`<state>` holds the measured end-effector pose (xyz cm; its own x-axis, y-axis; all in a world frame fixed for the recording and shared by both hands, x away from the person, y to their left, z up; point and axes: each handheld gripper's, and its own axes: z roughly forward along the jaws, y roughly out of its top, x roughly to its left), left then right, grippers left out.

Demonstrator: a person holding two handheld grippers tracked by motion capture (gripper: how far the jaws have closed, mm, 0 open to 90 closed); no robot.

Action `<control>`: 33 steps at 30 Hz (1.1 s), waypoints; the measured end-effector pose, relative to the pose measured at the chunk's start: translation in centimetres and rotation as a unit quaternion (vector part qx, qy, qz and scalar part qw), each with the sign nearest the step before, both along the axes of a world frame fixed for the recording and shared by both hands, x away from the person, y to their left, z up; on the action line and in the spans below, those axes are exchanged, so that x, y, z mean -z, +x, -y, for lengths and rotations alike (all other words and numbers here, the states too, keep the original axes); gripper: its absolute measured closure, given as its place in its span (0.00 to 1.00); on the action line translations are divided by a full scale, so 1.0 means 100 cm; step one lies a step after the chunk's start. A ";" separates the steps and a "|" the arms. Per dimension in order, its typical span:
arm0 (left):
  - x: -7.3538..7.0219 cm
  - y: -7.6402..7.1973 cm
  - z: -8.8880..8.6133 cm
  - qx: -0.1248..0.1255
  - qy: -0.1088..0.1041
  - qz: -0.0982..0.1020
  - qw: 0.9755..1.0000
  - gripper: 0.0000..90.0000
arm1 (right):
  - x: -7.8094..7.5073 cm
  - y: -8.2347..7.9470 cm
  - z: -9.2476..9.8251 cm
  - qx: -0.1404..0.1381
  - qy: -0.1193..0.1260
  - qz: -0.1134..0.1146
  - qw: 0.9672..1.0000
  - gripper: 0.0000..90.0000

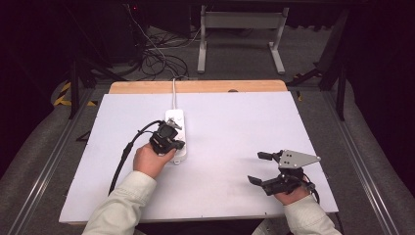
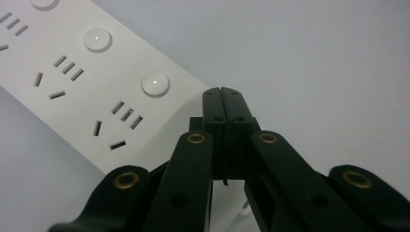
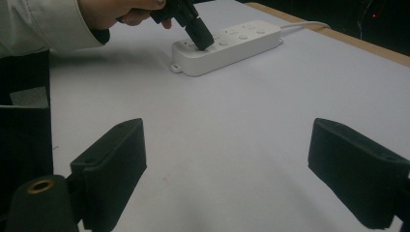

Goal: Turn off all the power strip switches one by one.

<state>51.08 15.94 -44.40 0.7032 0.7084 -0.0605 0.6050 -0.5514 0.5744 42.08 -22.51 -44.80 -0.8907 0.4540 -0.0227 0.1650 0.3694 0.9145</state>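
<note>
High view, read from the near edge outward: two pale sleeves come in at the bottom, and the right hand holds the right gripper (image 1: 262, 168) at about five o'clock on the white table (image 1: 235, 122), well apart from everything else, its jaws spread wide with nothing between them. The right gripper view bears this out, with the two black pads (image 3: 113, 164) standing far apart over bare white surface. Farther in, at about nine o'clock from the table's centre, the left hand (image 1: 152, 159) holds the left gripper (image 1: 172, 128) tipped down onto the white power strip (image 1: 177, 117). Its jaws are pressed together and grip nothing; in the left gripper view the two tips (image 2: 224, 104) meet flush, just beside the nearest round button (image 2: 155, 83) on the strip's face, close to the strip's near end. From the right gripper view the closed tip sits on the top of the strip near that end, though whether it presses a button or only rests beside it cannot be told. The power strip lies lengthwise toward twelve o'clock, and its white cord (image 1: 173, 93) runs on from its far end over the wooden edge (image 1: 195, 86) of the table.
</note>
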 end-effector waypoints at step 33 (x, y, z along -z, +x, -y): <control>0.002 -0.005 0.001 -0.007 0.005 0.017 1.000 1.00 | 0.001 -0.001 -0.001 -0.001 -0.001 -0.003 1.000 0.15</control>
<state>50.57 15.87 -44.61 0.6951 0.7183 -0.0296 0.5928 -0.5493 0.5890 42.02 -22.41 -44.87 -0.8921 0.4513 -0.0192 0.1688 0.3725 0.9125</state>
